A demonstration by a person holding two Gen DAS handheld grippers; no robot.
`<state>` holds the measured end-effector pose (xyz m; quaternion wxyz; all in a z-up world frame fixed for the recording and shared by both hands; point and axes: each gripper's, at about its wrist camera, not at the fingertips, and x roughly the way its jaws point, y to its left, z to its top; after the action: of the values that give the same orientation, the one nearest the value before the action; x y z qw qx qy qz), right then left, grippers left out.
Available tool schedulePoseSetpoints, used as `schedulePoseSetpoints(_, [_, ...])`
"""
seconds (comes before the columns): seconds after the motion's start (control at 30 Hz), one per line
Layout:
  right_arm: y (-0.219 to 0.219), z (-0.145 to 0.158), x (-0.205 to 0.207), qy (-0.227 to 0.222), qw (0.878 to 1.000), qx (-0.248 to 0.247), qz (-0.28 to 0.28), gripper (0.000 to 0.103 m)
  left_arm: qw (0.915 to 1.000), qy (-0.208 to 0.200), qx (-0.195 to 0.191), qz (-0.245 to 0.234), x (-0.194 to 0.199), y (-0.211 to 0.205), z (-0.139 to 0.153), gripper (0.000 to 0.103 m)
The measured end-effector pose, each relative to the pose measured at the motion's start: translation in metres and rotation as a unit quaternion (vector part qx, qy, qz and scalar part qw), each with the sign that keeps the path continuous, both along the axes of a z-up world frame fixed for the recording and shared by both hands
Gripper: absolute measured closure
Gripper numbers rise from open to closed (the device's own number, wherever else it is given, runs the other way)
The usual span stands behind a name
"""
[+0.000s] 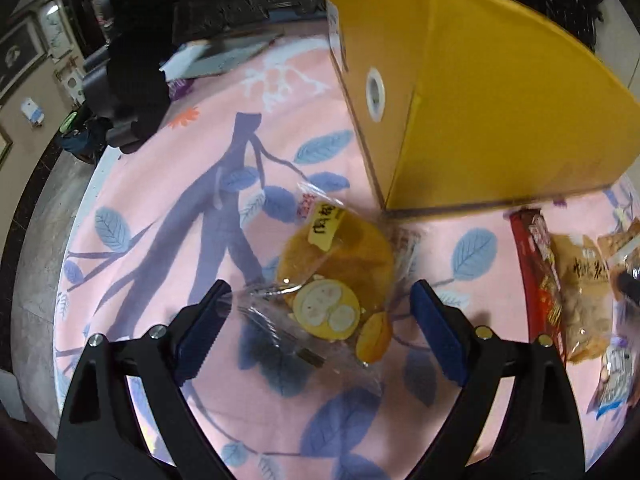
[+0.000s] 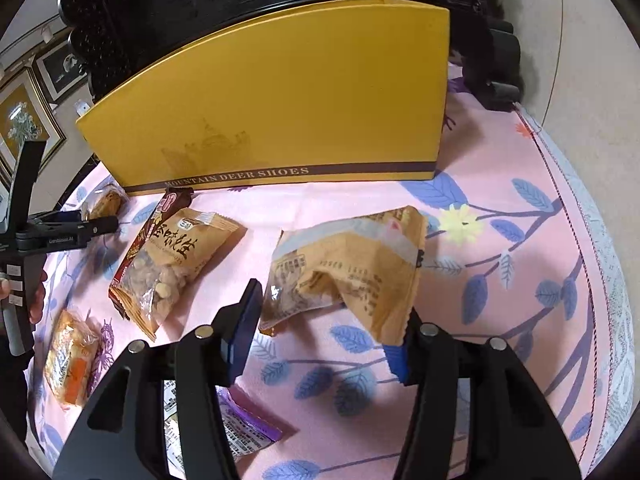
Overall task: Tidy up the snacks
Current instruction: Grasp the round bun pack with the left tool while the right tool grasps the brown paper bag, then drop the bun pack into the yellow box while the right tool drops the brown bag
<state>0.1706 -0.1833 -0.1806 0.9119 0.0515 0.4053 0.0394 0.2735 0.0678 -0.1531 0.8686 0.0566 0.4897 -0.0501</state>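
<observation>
Desk (image 2: 500, 152): pink cloth with blue leaf print.

Box (image 2: 280, 92): yellow shoe box, upright at the back of the desk, long printed side toward the right wrist camera; a round hole shows in its end wall in the left view.

Tan packet (image 2: 352, 264): raised off the cloth between the right tongs (image 2: 328, 320). Its lower corner lies against the right-hand pad; the left pad sits just beside its other edge. Whether both pads press on it, cannot tell.

Peanut bag (image 2: 176, 260): flat on the cloth, left of the tan packet, lying over a red-brown bar.

Cake packet (image 1: 340, 276): clear wrap, yellow cake, flat on the cloth just before the box corner. Left tongs (image 1: 320, 312) spread wide to either side of it, pads apart from the wrap.

Orange packet (image 2: 70, 360): near left edge, flat.
</observation>
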Motion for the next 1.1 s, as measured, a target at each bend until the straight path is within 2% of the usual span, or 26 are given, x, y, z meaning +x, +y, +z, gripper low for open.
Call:
schedulePoseSetpoints(0.03, [0.001,0.000,0.000,-0.002,1.000,-0.005,0.000,0.047,1.0000,-0.003,-0.007,0.005,0.000,0.001,0.000,0.021])
schedulePoseSetpoints(0.1, [0.002,0.000,-0.001,-0.004,1.000,-0.009,-0.002,0.046,0.9995,-0.008,-0.023,0.018,-0.001,0.004,0.001,0.024])
schedulePoseSetpoints(0.13, [0.003,0.000,-0.001,-0.005,1.000,-0.010,-0.003,0.046,0.9994,-0.011,-0.025,0.021,-0.002,0.004,0.002,0.030])
schedulePoseSetpoints(0.17, [0.003,0.000,-0.001,-0.005,1.000,-0.009,-0.002,0.046,0.9994,-0.016,-0.024,0.019,-0.005,0.002,0.003,0.037])
schedulePoseSetpoints(0.23, [0.004,-0.001,0.000,-0.008,1.000,-0.004,-0.001,0.042,0.9995,-0.027,-0.010,0.015,-0.011,-0.004,0.004,0.042])
schedulePoseSetpoints(0.3, [0.005,-0.001,0.001,-0.008,1.000,0.002,0.001,0.033,0.9994,-0.031,-0.012,0.012,-0.015,-0.008,0.005,0.042])
schedulePoseSetpoints(0.4, [0.006,-0.001,0.003,-0.009,1.000,0.002,-0.003,0.031,0.9993,-0.028,-0.023,0.008,-0.015,-0.010,0.004,0.042])
schedulePoseSetpoints(0.5, [0.005,0.000,0.005,-0.010,1.000,0.005,-0.008,0.031,0.9997,-0.012,-0.021,0.004,-0.009,-0.010,0.002,0.034])
schedulePoseSetpoints(0.57, [0.004,0.000,0.006,-0.012,1.000,0.009,-0.013,0.031,0.9988,-0.005,-0.048,0.011,-0.003,-0.006,0.001,0.027])
schedulePoseSetpoints(0.6, [0.003,0.000,0.007,-0.012,1.000,0.012,-0.013,0.031,0.9982,-0.008,-0.057,0.016,-0.001,-0.004,0.001,0.027])
schedulePoseSetpoints(0.67, [0.000,0.000,0.007,-0.014,1.000,0.015,-0.020,0.036,0.9974,-0.016,-0.065,0.026,0.004,-0.004,0.000,0.028])
schedulePoseSetpoints(0.7, [-0.002,0.000,0.006,-0.015,0.999,0.014,-0.025,0.043,0.9971,-0.022,-0.067,0.028,0.005,-0.006,0.000,0.034])
schedulePoseSetpoints(0.73, [-0.003,0.000,0.006,-0.015,0.999,0.013,-0.027,0.046,0.9970,-0.029,-0.066,0.028,0.005,-0.008,0.001,0.043])
schedulePoseSetpoints(0.77, [-0.005,0.001,0.006,-0.015,0.999,0.014,-0.027,0.050,0.9970,-0.033,-0.065,0.028,0.005,-0.011,0.001,0.046])
schedulePoseSetpoints(0.97, [0.001,0.004,-0.003,-0.019,1.000,0.005,-0.020,0.053,0.9953,-0.043,-0.084,0.023,-0.015,-0.013,0.008,0.048])
schedulePoseSetpoints(1.1, [0.007,0.015,-0.020,-0.028,0.999,0.010,-0.014,0.057,0.9912,-0.052,-0.119,0.024,-0.053,-0.008,0.029,0.048])
